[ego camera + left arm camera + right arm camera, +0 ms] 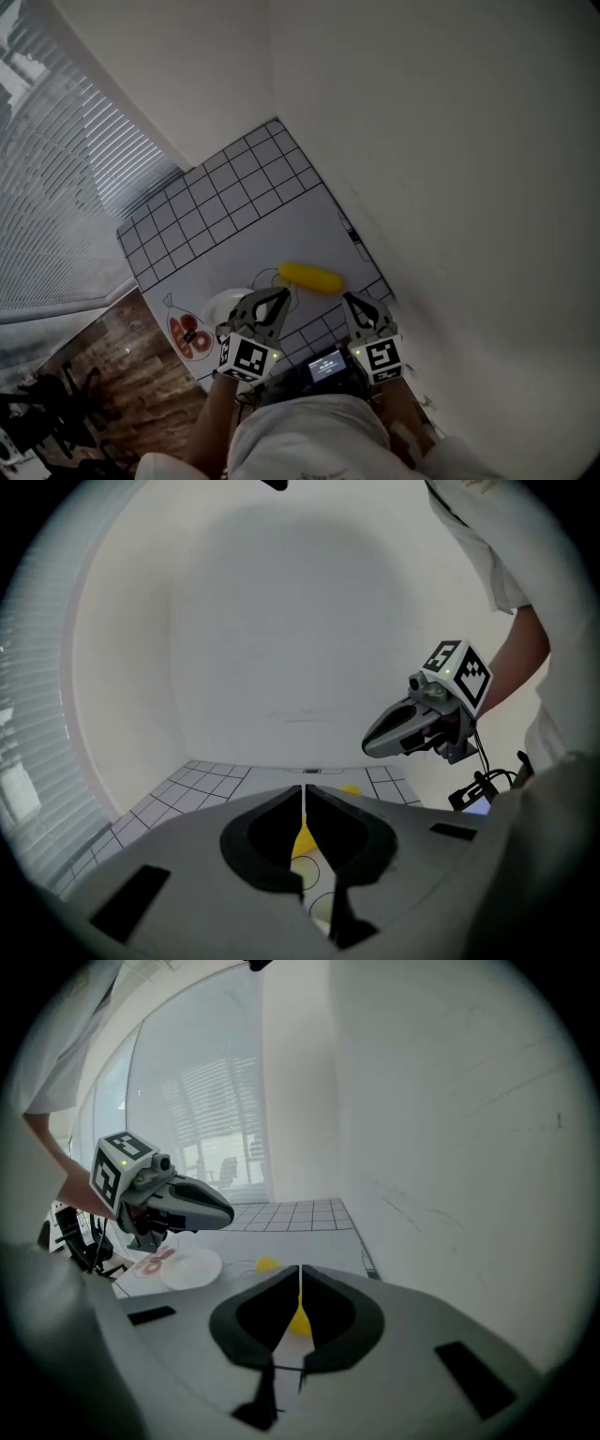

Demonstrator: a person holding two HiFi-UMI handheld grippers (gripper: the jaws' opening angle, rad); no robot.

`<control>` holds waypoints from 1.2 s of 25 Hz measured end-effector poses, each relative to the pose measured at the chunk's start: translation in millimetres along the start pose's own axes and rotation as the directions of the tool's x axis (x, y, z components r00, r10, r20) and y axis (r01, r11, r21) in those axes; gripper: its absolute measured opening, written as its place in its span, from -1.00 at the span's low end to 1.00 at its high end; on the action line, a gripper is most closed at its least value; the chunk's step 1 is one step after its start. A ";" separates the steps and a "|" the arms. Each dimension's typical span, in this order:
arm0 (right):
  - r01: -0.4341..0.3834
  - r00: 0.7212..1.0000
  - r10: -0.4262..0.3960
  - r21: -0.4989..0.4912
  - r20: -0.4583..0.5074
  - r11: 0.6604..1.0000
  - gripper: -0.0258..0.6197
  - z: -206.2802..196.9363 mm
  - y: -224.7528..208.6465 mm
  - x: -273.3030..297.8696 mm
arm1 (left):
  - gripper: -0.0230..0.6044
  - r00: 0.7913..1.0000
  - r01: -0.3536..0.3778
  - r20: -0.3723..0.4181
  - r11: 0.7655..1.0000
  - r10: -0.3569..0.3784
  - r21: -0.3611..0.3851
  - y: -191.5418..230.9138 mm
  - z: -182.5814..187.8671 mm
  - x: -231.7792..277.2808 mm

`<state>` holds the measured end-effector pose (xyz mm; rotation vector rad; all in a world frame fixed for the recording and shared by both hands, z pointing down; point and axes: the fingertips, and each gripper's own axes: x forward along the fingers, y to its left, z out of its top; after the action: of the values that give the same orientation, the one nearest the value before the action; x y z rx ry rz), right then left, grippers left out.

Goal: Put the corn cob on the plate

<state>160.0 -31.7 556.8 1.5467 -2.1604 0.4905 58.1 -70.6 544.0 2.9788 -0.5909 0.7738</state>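
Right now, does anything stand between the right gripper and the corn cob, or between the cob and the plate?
Nothing visible on the mat does. The corn cob lies bare just ahead of the shut right gripper. The plate sits left of it; only the shut left gripper hangs over the plate.

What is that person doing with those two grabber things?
A person holds a gripper in each hand above a table. The left gripper and the right gripper are both shut and hold nothing. The yellow corn cob lies on the table just ahead of them, not yet picked up. The white plate sits near it, on the left gripper's side, with no corn on it.
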 end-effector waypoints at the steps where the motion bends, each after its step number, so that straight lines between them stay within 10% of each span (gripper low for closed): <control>1: -0.003 1.000 0.003 -0.002 -0.008 1.000 -0.90 -2.4 -1.0 3.4 | -0.90 1.000 0.006 -0.009 1.000 -0.006 0.002 -0.4 -2.6 4.0; 21: -0.068 0.992 0.060 -0.071 -0.108 0.995 -0.88 -38.5 -2.3 37.3 | -0.88 0.983 0.141 -0.145 0.975 -0.116 0.173 -1.7 -41.6 48.6; 30: -0.101 0.987 0.090 -0.076 -0.136 0.992 -0.58 -42.9 -1.4 46.2 | -0.43 0.950 0.262 -0.225 0.945 -0.216 0.197 -8.6 -58.0 66.1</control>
<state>154.5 -46.5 617.8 1.3332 -2.1317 0.5126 87.4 -80.3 626.8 3.0308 -0.1330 1.1673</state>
